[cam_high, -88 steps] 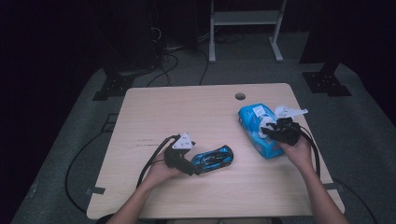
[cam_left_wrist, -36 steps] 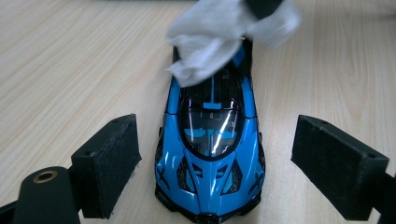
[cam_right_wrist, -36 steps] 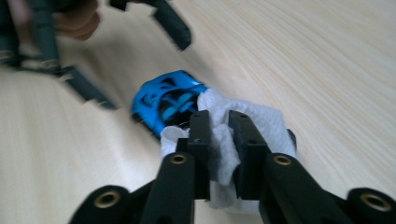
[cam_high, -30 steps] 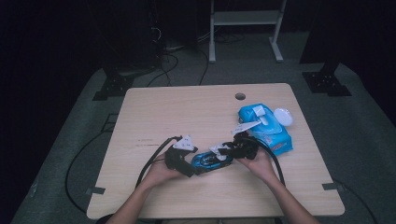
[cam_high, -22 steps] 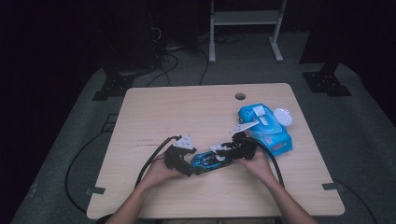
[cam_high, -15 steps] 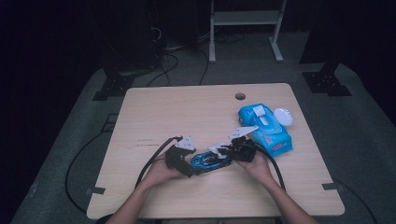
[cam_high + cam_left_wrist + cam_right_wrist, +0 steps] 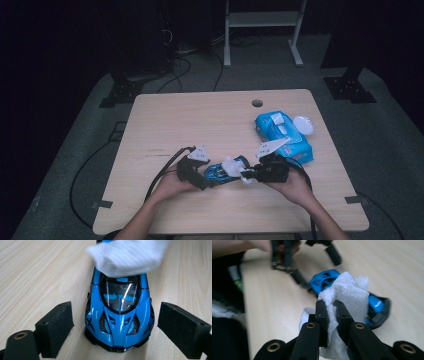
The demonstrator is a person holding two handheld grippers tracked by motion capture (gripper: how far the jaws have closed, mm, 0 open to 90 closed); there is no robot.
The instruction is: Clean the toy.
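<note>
1. Blue toy car [image 7: 119, 315] is seen at the lower centre of the counter [image 7: 200, 120], between the spread jaws of the left tool [image 7: 192, 172], untouched by them.
2. White wipe [image 7: 342, 305] is pinched by the closed right tool [image 7: 331, 312]; light strokes along the roof are advised; the car should be steadied.

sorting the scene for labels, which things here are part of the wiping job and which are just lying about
In the job:
- blue toy car, between the left gripper's open jaws
- white wipe, pinched in the right gripper, lying over the car
- wipes pack, lid open

Lying about:
- table, merely the work surface
- white rack on the floor behind
</note>
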